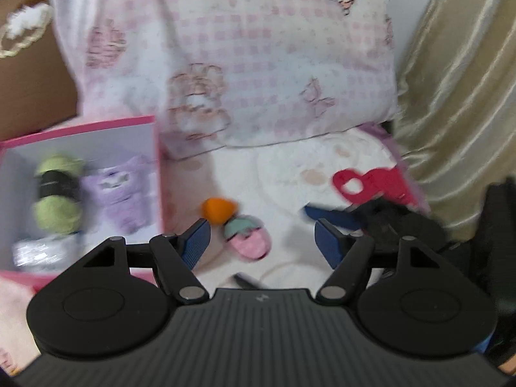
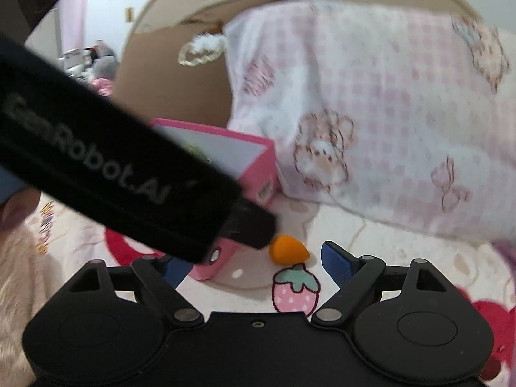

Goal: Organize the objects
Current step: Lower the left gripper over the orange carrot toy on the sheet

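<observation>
Orange toy [image 1: 216,210] between open left tongs [image 1: 262,240]

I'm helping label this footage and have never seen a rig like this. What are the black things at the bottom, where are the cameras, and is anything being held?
No robot here: a person holds a handheld gripper in each hand, with a wide-angle camera on each looking along its two blue-padded fingers. One picture is from the left gripper, the other from the right gripper. Both are open and hold nothing. They hover over a bed cover printed with a strawberry. On it lies a small orange object, loose. To the left stands a pink box already holding a green yarn ball and something lilac. A pink checked pillow sits behind. The black bar across the right view is the other gripper's body.
</observation>
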`<act>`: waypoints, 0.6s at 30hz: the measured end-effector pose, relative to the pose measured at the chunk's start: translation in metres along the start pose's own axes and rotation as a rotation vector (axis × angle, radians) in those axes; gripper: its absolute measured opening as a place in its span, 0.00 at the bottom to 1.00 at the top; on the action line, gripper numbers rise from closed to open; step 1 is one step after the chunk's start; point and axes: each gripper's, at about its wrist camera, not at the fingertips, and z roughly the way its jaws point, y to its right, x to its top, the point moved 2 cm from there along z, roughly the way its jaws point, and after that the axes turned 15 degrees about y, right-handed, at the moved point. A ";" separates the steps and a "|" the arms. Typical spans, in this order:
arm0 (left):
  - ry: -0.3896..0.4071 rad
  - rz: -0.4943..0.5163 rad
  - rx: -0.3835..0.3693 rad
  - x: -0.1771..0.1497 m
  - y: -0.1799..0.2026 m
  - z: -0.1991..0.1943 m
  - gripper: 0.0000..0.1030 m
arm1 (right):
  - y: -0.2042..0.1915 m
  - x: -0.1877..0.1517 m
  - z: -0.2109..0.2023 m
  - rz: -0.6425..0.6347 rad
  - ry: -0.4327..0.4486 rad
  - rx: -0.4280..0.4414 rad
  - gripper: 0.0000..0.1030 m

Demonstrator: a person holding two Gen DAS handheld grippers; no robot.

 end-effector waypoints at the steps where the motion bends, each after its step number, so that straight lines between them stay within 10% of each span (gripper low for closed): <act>1: 0.006 -0.027 -0.030 0.000 -0.003 0.008 0.69 | 0.003 -0.002 0.006 0.026 -0.004 -0.004 0.86; 18: -0.060 0.005 0.125 -0.030 -0.030 0.114 0.43 | 0.027 -0.045 0.070 0.034 0.038 -0.032 0.85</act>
